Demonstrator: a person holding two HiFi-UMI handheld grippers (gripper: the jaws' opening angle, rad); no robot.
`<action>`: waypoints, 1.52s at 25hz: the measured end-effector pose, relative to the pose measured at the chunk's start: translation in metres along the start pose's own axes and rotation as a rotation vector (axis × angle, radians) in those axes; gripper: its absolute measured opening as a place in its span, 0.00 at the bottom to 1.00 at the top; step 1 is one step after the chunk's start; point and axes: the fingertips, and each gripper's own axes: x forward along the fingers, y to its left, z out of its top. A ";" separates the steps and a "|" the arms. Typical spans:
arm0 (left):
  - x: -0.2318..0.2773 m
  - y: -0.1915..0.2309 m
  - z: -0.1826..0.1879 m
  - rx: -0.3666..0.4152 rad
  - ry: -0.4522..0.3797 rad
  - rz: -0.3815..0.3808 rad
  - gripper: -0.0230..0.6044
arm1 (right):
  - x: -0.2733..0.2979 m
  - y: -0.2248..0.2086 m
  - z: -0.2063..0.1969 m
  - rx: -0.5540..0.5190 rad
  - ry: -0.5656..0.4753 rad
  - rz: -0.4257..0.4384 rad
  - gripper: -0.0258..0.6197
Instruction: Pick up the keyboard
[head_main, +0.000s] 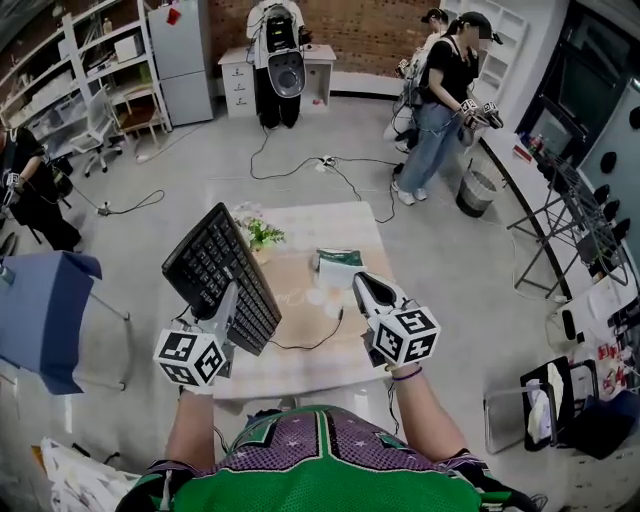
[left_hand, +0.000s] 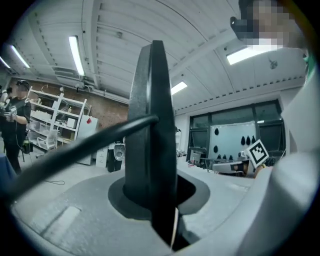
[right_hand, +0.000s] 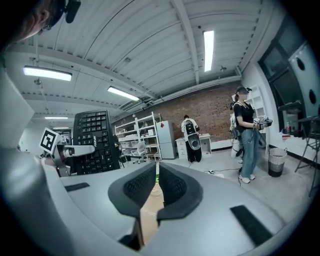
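The black keyboard (head_main: 220, 275) is off the table (head_main: 345, 222), tilted steeply with its far end up. My left gripper (head_main: 228, 302) is shut on its near edge. In the left gripper view the keyboard (left_hand: 152, 125) stands edge-on between the jaws of that gripper (left_hand: 156, 202), and its cable (left_hand: 75, 150) crosses in front. My right gripper (head_main: 362, 282) hovers over the table's right half, shut with nothing in it. The right gripper view shows its pads (right_hand: 156, 182) nearly together, with the keyboard (right_hand: 95, 140) and the left gripper (right_hand: 75, 150) at the left.
On the table stand a small potted plant (head_main: 262, 233) and a green-and-white box (head_main: 340, 265); the keyboard's cable (head_main: 310, 345) trails across it. A blue cloth-covered chair (head_main: 45, 310) is at the left. A person (head_main: 440, 100) stands by a bin (head_main: 478, 190) at the far right.
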 end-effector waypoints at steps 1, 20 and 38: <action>-0.002 0.000 0.008 -0.004 -0.022 0.018 0.17 | -0.004 -0.002 0.004 -0.003 -0.008 -0.001 0.07; -0.055 -0.022 0.108 0.095 -0.275 0.202 0.17 | -0.040 0.003 0.060 -0.117 -0.122 -0.025 0.07; -0.055 -0.015 0.093 0.131 -0.191 0.192 0.17 | -0.061 -0.007 0.088 -0.107 -0.284 -0.172 0.04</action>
